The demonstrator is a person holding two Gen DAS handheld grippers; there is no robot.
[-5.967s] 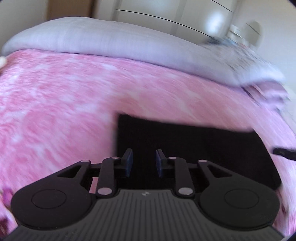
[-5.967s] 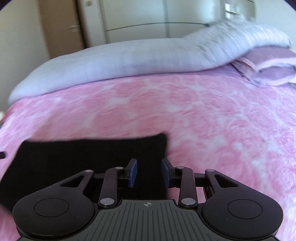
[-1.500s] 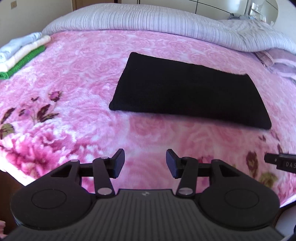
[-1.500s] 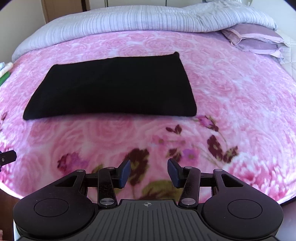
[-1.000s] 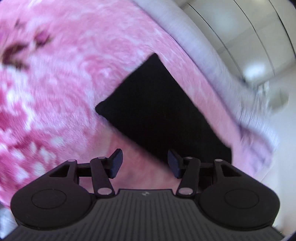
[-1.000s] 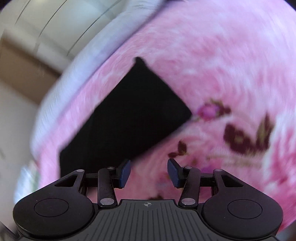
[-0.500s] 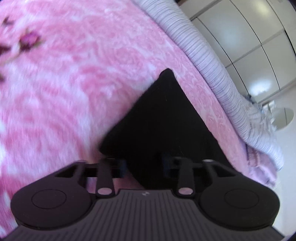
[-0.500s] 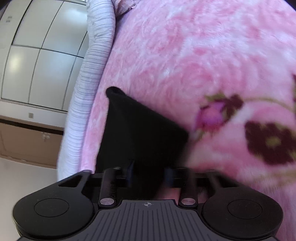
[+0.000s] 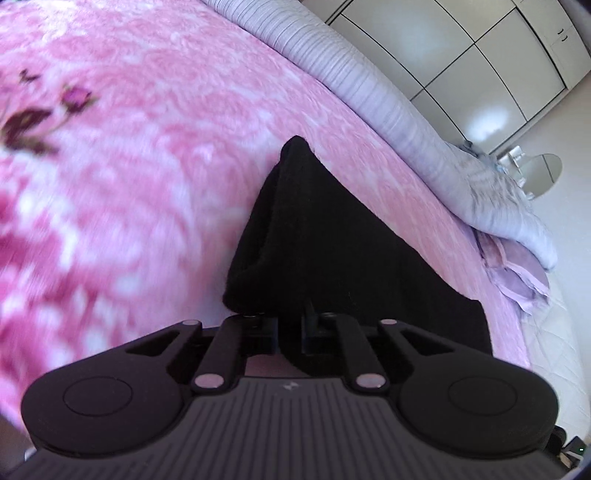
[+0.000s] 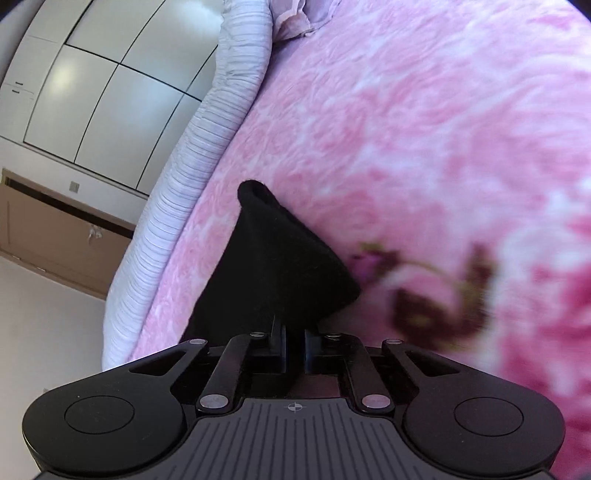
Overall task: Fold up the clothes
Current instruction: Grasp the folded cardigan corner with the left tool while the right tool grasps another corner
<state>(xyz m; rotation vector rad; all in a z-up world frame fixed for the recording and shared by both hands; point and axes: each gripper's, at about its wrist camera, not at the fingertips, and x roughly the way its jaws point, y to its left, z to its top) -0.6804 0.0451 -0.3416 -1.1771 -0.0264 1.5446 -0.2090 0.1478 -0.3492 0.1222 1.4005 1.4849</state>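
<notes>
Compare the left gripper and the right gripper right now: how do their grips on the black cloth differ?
The left gripper pinches the black cloth at a near corner with the purple pillow far off to its right; the right gripper pinches the opposite near corner, with the pillow far ahead. The left view shows the cloth stretching away rightward; the right view shows only a short end. Both are shut on the cloth, lying on the pink blanket.
</notes>
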